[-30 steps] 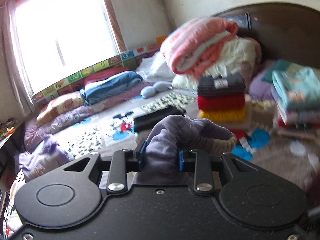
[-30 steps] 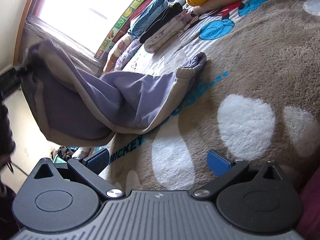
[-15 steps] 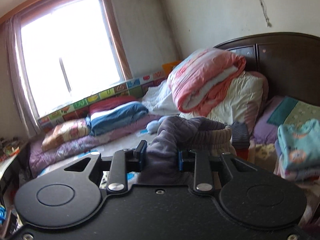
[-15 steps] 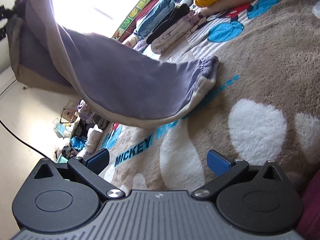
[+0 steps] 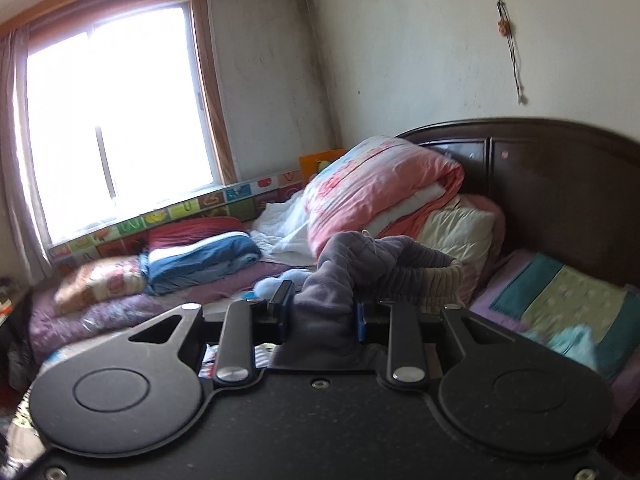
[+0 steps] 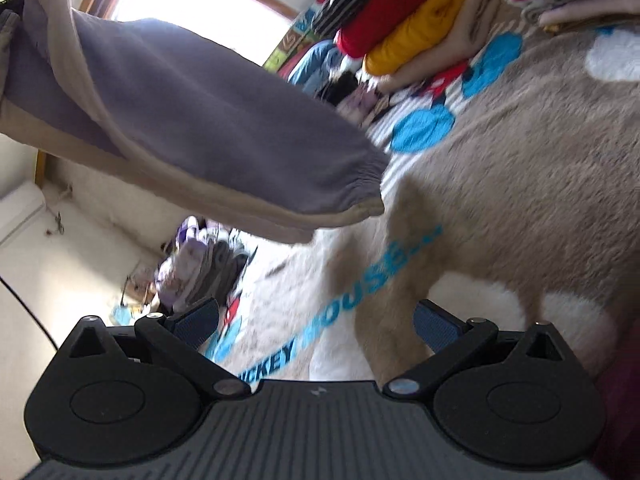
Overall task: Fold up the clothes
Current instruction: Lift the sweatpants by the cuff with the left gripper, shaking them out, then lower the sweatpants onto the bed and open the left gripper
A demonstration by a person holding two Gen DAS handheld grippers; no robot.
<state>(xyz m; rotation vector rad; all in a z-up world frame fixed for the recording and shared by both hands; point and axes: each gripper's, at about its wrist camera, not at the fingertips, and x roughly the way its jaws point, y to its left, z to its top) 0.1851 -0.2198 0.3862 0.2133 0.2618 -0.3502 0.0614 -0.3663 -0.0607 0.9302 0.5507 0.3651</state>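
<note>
My left gripper (image 5: 320,314) is shut on the waistband end of purple sweatpants with beige side stripes (image 5: 360,264) and holds them high in the air. In the right wrist view the pants (image 6: 192,120) hang from the upper left, the leg cuff (image 6: 356,196) clear of the brown Mickey blanket (image 6: 520,160). My right gripper (image 6: 316,322) is open and empty, low over the blanket, below and in front of the hanging leg.
A stack of folded red and yellow clothes (image 6: 404,28) lies at the blanket's far end. Rolled pink quilt (image 5: 372,188) and pillows lean on the dark headboard (image 5: 560,184). Folded bedding (image 5: 200,256) lines the window side. A heap of clothes (image 6: 200,268) lies at the left.
My left gripper has risen, lifting the pants; the leg cuff has come off the blanket and now hangs free. My right gripper stays open and has tilted slightly.
</note>
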